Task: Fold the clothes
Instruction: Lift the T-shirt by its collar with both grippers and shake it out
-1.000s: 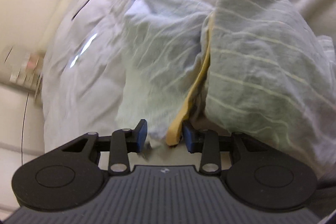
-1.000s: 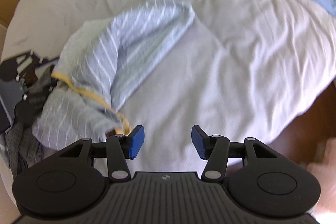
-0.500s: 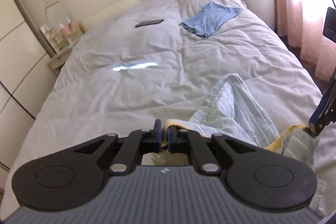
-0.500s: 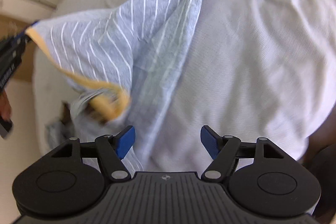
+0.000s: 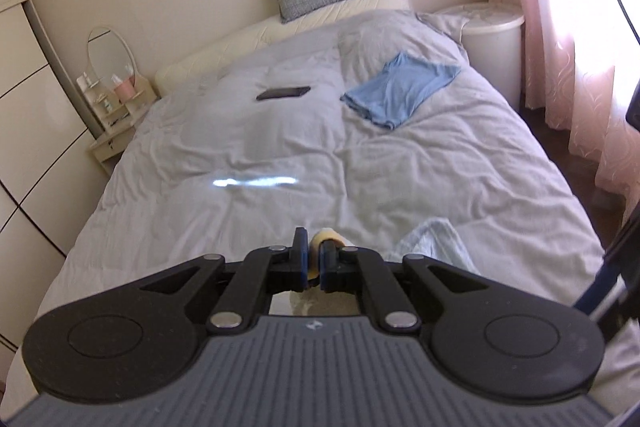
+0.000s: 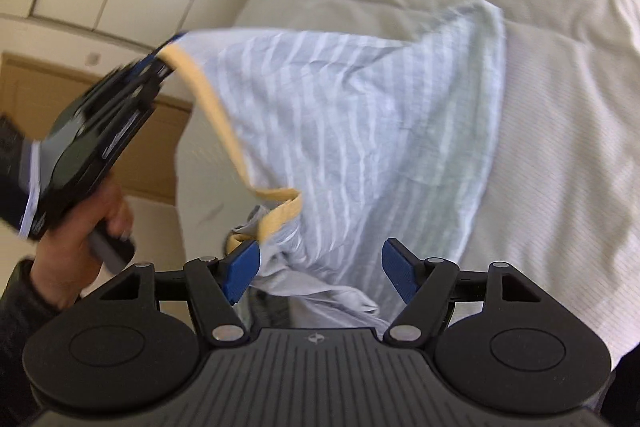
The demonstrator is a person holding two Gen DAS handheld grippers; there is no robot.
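**Striped garment held up by its yellow band over the bed**

The striped garment (image 6: 360,131), pale blue-grey with white stripes and a yellow band (image 6: 218,123) along one edge, hangs in the air above the foot of the bed (image 6: 560,107). Its far corner trails down toward the duvet. Lifting it by the band likely lets the cloth drop open so an edge can be found before folding.

The left gripper (image 5: 314,261) is closed tight on the yellow band, a nub of which shows between its 2 blue pads; the right wrist view shows it raised in the person's hand (image 6: 80,227).

The right gripper (image 6: 320,267) is spread wide and holds nothing. The bunched lower part of the garment hangs between its fingers, the left pad close to a loop of the band; I cannot tell whether it touches.

Farther up the bed lie a folded blue garment (image 5: 400,91) and a dark phone (image 5: 283,93).
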